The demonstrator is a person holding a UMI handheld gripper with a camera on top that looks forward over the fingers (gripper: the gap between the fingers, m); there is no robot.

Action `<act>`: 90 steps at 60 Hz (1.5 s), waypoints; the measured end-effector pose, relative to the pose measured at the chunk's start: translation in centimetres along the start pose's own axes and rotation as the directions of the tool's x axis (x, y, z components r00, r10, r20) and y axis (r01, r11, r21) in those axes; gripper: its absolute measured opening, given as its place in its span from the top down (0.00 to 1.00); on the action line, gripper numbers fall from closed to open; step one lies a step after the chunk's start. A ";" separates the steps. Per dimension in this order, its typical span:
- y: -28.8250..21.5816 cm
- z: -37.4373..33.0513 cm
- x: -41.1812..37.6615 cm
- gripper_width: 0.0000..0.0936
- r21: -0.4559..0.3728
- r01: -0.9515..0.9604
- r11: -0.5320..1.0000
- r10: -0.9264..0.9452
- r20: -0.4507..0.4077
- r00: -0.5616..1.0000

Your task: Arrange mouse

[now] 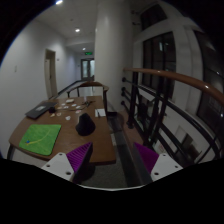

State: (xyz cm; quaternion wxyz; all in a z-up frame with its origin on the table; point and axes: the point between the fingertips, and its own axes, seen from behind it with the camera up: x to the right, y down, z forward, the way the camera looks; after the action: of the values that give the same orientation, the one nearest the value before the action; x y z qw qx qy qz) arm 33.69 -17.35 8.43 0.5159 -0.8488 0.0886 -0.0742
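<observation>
A dark rounded mouse (pixel 86 125) lies on the wooden table (pixel 60 125), near its right edge and to the right of a green mat (pixel 42 138). My gripper (pixel 112 158) is held high and back from the table, with the mouse ahead of the left finger and well beyond it. The fingers (pixel 78 156) stand wide apart with purple pads showing and nothing between them; floor shows in the gap.
A small white item (pixel 100 113) lies just past the mouse. A dark flat device (pixel 38 110) and small items sit farther along the table. Chairs (pixel 88 92) stand at the far end. A railing (pixel 170 100) runs along the right, beside a white pillar (pixel 112 50).
</observation>
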 end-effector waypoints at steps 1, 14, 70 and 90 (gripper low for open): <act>0.0 0.0 0.0 0.12 0.000 0.015 1.000 -0.015 0.005 1.000; -0.4 6.2 -6.3 0.12 -0.015 0.071 0.997 -0.067 0.167 0.984; -10.2 17.1 -14.2 0.81 0.082 0.052 0.995 -0.058 0.069 0.996; -14.3 6.3 -33.4 0.81 0.253 0.112 0.961 -0.161 0.181 0.970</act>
State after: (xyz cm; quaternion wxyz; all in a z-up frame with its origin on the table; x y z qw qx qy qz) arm 3.64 2.14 17.08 0.6148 -0.7872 -0.0324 -0.0343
